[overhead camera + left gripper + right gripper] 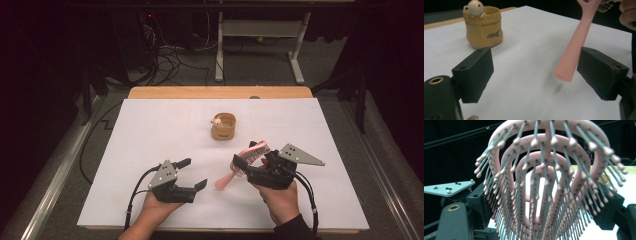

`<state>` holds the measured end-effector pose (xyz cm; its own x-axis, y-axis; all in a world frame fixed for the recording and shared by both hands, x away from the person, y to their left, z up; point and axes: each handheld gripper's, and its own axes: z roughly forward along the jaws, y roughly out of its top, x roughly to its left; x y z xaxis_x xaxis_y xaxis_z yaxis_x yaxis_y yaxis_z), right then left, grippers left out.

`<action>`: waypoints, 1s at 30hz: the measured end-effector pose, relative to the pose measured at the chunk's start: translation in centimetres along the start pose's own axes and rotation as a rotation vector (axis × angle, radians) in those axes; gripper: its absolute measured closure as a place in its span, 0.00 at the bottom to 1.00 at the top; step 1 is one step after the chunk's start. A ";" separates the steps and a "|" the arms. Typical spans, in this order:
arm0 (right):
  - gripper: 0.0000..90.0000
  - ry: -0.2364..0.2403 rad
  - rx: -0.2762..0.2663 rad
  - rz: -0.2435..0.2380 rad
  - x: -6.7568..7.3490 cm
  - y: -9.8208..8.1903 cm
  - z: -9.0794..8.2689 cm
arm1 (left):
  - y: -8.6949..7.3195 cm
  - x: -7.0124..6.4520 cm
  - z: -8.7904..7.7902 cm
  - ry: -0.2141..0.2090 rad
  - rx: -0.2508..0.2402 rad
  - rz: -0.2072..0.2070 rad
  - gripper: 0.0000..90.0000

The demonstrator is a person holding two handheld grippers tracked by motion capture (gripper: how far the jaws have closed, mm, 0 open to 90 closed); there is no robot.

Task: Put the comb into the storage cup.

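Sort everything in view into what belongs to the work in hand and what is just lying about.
In the work:
- pink hairbrush, its head clamped in the right gripper
- left gripper, jaws open beside the brush handle, not touching it

Lying about:
- yellow pouch-shaped holder with a small figure on its rim, standing apart further back on the white table
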<state>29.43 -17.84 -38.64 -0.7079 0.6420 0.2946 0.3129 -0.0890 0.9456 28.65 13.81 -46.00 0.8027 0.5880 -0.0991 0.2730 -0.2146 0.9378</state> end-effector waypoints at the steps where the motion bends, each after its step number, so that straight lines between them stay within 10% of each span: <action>1: 0.23 -0.002 0.000 -0.001 0.0 0.0 0.0 | -0.2 0.1 0.0 0.003 0.000 -0.003 0.15; 30: 0.23 -0.070 -0.033 -0.049 -1.1 1.3 -2.6 | -1.1 3.4 -2.3 0.121 -0.019 -0.068 0.00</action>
<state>28.93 -20.63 -37.36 -0.6753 0.6979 0.2387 0.2571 -0.0806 0.9630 29.87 17.84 -46.56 0.7128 0.6906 -0.1229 0.3137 -0.1572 0.9364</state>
